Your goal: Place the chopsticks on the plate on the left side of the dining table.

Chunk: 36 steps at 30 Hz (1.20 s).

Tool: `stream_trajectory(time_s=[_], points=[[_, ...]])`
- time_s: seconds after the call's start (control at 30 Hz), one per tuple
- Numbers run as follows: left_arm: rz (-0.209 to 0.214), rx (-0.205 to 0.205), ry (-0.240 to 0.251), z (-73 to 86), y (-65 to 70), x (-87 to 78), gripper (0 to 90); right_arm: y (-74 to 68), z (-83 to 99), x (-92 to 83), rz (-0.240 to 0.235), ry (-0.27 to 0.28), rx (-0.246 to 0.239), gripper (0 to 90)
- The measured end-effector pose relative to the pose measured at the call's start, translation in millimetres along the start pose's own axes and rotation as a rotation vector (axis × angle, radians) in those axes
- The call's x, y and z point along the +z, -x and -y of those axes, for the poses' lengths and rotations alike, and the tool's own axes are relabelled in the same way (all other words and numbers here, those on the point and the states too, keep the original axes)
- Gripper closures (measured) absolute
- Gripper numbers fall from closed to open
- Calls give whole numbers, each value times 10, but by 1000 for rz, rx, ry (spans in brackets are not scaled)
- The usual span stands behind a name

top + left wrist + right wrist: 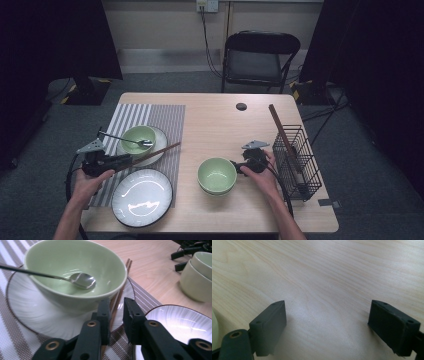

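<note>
Left tongs (116, 315), jaws narrow around the chopsticks (117, 300) lying lengthwise at lower centre, beside the bowl (75, 272) on its plate (25, 312); right tongs (328, 325) gape wide over bare table (324, 272).

The high view looks forward and down from above the person's side, taking in the whole table (215, 115) with a chair (260, 55) at the upper centre of the frame. The left gripper view sits low and close behind its own two black jaws at the bottom of the frame, facing a green bowl (75, 272) on a white plate (30, 315); that bowl (138, 138) lies left of centre in the high view. At its upper right edge stand stacked bowls (197, 277), seen at lower centre from above (216, 175). The right gripper view looks very near along its jaws onto bare wood (324, 277).
</note>
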<state>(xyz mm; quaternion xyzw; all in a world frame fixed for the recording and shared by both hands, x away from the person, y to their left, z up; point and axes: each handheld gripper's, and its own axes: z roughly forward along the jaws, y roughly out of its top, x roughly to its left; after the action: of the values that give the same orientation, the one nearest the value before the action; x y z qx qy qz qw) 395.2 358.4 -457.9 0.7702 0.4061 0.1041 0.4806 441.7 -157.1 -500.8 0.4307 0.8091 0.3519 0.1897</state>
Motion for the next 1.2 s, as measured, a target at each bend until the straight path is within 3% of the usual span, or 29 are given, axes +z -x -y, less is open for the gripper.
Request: stream_trajectory(time_s=[0.23, 0.67, 1.2], points=[[-4, -1, -32, 27, -27, 65, 699, 0, 0, 0, 0, 0, 0, 143], [-12, 34, -97, 35, 26, 251, 676, 0, 0, 0, 0, 0, 0, 143], [-19, 26, -97, 79, -64, 185, 710, 0, 0, 0, 0, 0, 0, 143]])
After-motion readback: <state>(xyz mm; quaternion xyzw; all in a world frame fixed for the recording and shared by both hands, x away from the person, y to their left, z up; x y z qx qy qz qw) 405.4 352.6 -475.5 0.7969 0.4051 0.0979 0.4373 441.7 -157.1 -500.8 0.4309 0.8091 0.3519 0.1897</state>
